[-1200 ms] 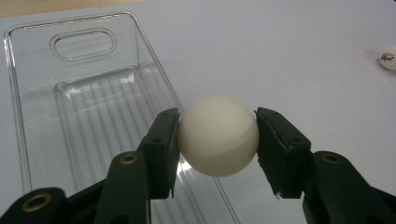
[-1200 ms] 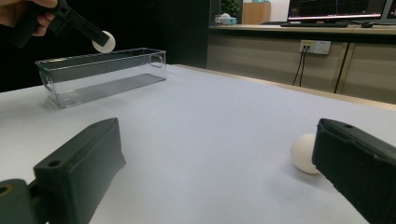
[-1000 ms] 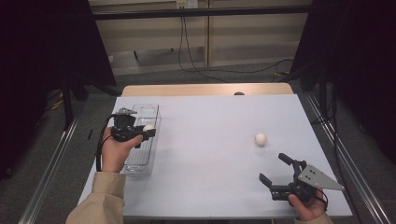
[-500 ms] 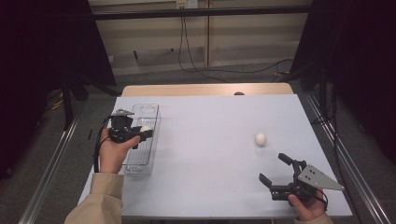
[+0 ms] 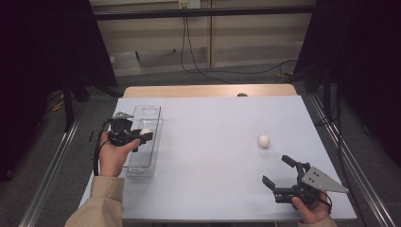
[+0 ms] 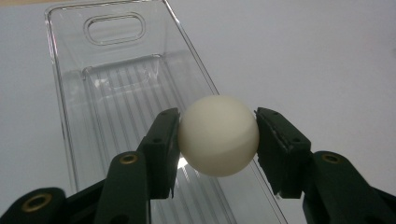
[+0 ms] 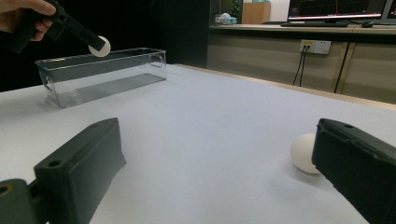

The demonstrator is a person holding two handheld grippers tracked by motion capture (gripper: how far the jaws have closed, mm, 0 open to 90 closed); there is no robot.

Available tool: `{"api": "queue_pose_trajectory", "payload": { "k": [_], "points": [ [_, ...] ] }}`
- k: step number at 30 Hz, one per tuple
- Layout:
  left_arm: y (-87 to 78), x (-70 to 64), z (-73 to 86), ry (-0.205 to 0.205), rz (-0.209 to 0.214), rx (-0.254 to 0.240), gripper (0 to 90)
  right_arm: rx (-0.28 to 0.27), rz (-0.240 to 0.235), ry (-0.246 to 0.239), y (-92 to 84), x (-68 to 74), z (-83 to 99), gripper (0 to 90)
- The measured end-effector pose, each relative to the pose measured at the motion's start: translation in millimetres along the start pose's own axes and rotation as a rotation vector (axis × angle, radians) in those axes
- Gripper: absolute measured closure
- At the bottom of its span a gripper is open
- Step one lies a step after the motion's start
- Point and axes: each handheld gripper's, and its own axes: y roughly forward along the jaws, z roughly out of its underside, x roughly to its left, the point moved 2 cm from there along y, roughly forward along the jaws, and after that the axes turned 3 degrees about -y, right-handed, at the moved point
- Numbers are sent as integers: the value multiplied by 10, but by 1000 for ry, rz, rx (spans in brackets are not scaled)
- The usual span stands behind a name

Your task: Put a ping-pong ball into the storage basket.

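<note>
My left gripper is shut on a white ball, both pads pressing its sides, and holds it just above the clear plastic bin at the table's left. In the right gripper view the same ball hangs over the bin. A second white ball lies on the white table right of centre, also seen past my right jaw as a ball. My right gripper rests open near the front right corner with nothing between its jaws, a short way in front of that ball.
The bin's ribbed floor holds nothing that I can see. White tabletop stretches between the bin and the loose ball. A wooden strip runs along the far edge. Metal rails flank the table.
My left gripper with the ball has shifted slightly toward the near end of the bin. The right gripper and the loose ball have stayed put.
</note>
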Motion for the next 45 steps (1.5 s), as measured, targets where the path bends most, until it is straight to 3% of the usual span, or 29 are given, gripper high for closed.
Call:
{"api": "queue_pose_trajectory", "payload": {
  "k": [31, 45],
  "points": [
    [12, 47, 65, 11, -33, -2, 509, -1, 0, -1, -3, 5, -4, 14],
    [-5, 7, 46, 11, -28, -34, 369, -1, 0, -2, -3, 6, -4, 14]
  ]
}}
